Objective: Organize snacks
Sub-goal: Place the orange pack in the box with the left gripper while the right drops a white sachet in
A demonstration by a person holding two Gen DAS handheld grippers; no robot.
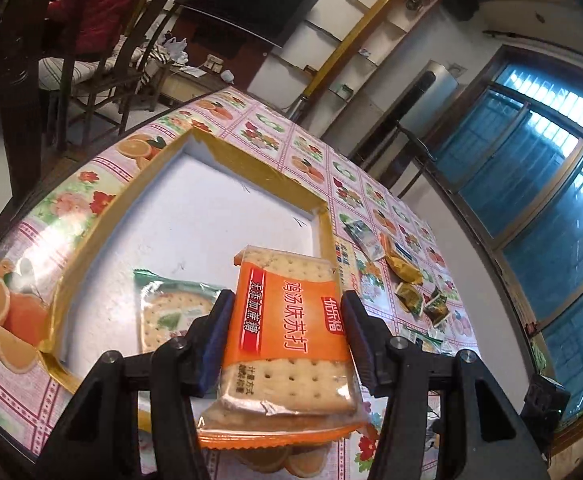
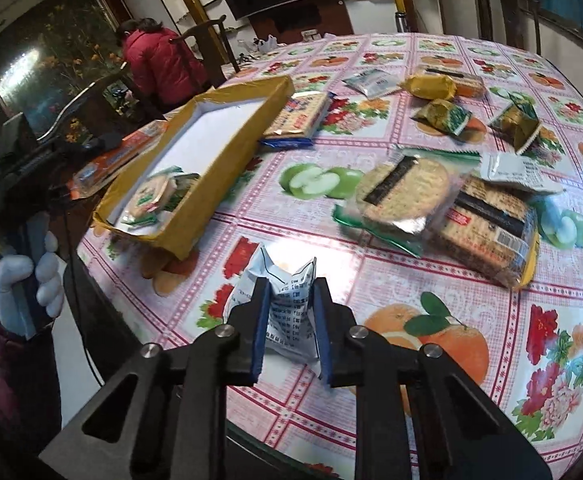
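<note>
My left gripper (image 1: 287,320) is shut on an orange soda cracker pack (image 1: 291,328) and holds it over the near edge of the yellow-rimmed white tray (image 1: 91,236). A green cracker pack (image 1: 167,312) lies in the tray; it also shows in the right wrist view (image 2: 151,196). My right gripper (image 2: 291,320) is shut on a crumpled white snack packet (image 2: 287,308), held just above the fruit-print tablecloth (image 2: 371,280). The tray (image 2: 211,184) lies to its upper left.
Several snacks lie loose on the table: a round cracker pack (image 2: 399,192), a square cracker pack (image 2: 491,228), yellow wrapped cakes (image 2: 431,86), a blue-edged cracker pack (image 2: 295,120). A person in a red jacket (image 2: 159,64) sits beyond the table. Chairs stand around.
</note>
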